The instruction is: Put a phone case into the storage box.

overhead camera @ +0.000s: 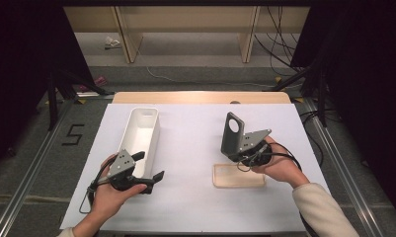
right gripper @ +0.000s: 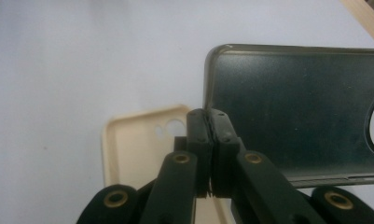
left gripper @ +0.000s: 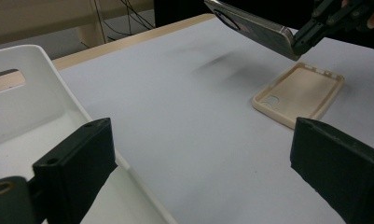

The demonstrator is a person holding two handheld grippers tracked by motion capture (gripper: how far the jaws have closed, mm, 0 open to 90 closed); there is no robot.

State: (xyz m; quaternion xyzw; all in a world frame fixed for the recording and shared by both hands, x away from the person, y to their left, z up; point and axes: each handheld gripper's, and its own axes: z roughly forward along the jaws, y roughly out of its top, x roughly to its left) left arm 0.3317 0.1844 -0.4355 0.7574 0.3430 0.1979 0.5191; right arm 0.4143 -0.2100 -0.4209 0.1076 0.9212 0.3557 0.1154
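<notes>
My right gripper [overhead camera: 241,157] has its jaws squeezed tight on the edge of the dark grey phone case [overhead camera: 232,134]. The case has a round hole. I hold it above the surface [overhead camera: 195,197] near the right edge, standing tall, hole end up.

My left gripper [overhead camera: 151,170] has wide-open, empty jaws.

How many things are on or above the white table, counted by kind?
Phone cases: 2, a dark grey case pinched in the right gripper and a beige case lying flat on the table.
White bins: 1, the long bin beside the left gripper, whose jaws stand open.
Total: 3
</notes>
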